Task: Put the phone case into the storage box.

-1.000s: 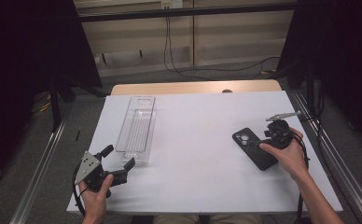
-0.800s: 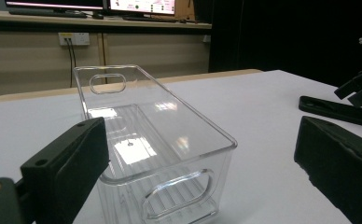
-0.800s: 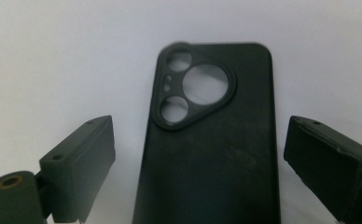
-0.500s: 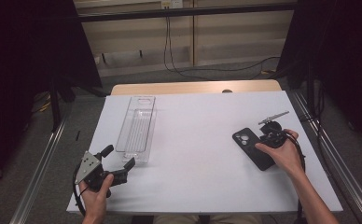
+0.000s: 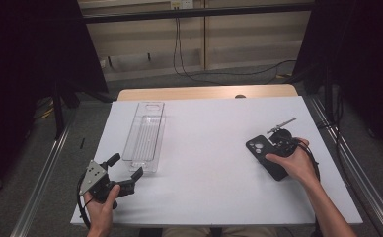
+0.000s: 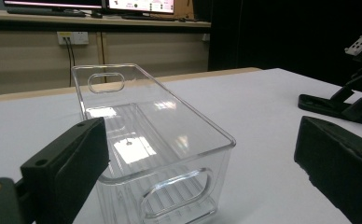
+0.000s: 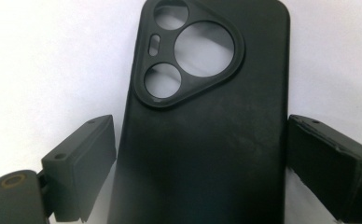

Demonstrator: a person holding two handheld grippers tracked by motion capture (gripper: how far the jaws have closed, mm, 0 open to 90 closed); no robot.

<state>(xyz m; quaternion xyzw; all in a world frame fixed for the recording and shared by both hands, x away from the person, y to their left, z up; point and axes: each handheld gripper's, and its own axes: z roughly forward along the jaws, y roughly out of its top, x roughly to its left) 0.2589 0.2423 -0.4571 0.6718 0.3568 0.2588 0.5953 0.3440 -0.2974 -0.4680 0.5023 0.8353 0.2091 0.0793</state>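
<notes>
A black phone case (image 5: 259,149) lies back up on the white table (image 5: 209,148) at the right. My right gripper (image 5: 280,145) is tipped down over its near end. In the right gripper view the phone case (image 7: 202,107) lies between the two jaws of the right gripper (image 7: 202,140), which have just been opening. Thin strips of white table show at the case's sides. A clear plastic bin (image 5: 145,136) stands empty left of centre. My left gripper (image 5: 126,166) rests open at the bin's near end, with the bin (image 6: 123,149) ahead of its open, empty jaws (image 6: 200,130).
A wooden strip (image 5: 204,92) runs along the table's far edge. Metal rails (image 5: 345,163) flank both sides. Cables (image 5: 189,69) trail on the floor beyond.
The right hand has tipped its gripper down over the phone case with a small shift. The left hand and the bin have stayed put.
</notes>
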